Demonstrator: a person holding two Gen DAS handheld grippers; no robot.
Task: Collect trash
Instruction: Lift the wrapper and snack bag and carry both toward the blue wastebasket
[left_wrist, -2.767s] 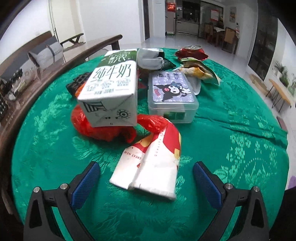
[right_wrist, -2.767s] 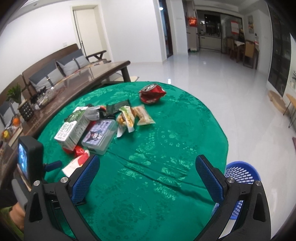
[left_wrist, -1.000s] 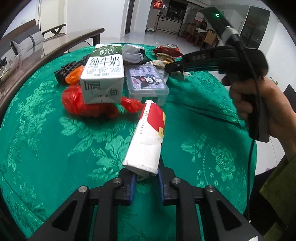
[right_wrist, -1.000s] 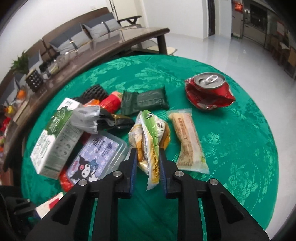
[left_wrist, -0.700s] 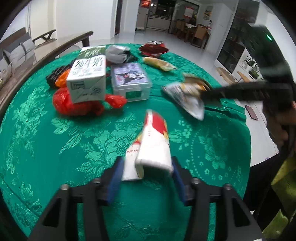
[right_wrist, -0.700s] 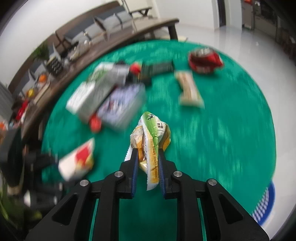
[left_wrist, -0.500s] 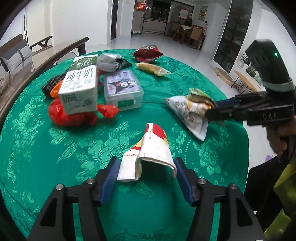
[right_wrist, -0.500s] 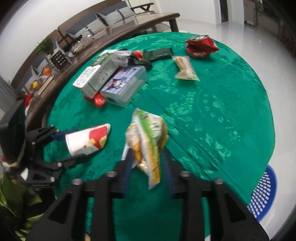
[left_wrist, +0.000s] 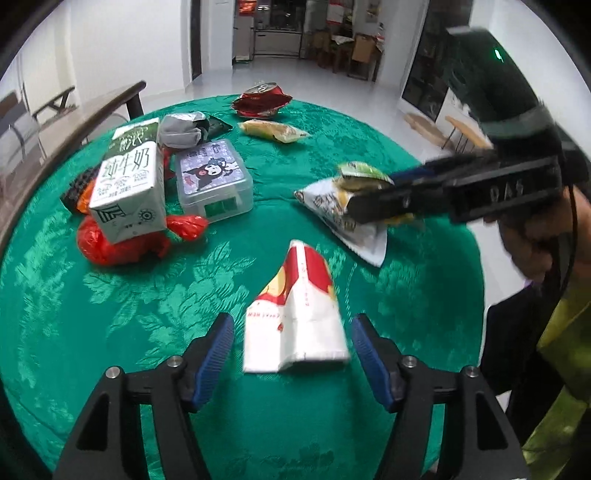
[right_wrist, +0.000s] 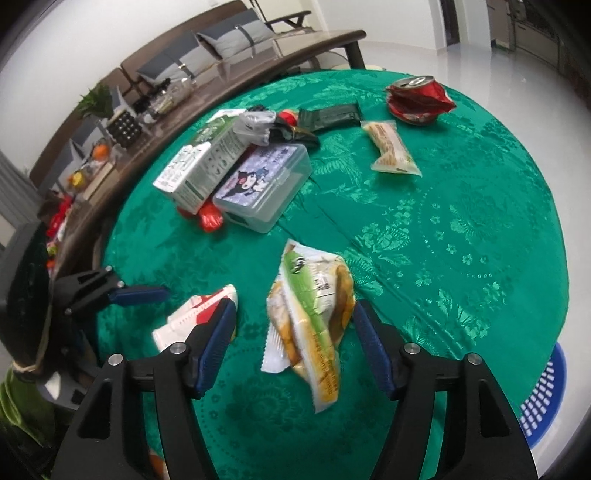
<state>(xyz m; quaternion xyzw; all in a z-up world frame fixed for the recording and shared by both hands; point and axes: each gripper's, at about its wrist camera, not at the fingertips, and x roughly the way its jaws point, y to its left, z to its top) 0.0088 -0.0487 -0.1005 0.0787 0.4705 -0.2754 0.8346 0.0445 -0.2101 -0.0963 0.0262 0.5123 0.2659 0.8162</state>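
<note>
Left wrist view: left gripper (left_wrist: 291, 363) has just been opening, red-white wrapper (left_wrist: 295, 317) loose between its jaws on the green cloth (left_wrist: 110, 317). Right gripper (right_wrist: 293, 349) has likewise just been opening, snack bag (right_wrist: 310, 310) free between its pads. Risk: both pieces are near the table edge, not in the blue basket (right_wrist: 543, 395), and could slide off. Milk carton (left_wrist: 129, 184), lidded box (left_wrist: 214, 184) and can (left_wrist: 260, 101) lie clear beyond.

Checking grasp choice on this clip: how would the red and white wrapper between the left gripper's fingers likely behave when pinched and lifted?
The red and white wrapper looks flattened and creased, so probably light and floppy, likely drooping from the pinch. Its glossy surface may slip. It lies loose between the open left gripper, touching neither pad.
</note>
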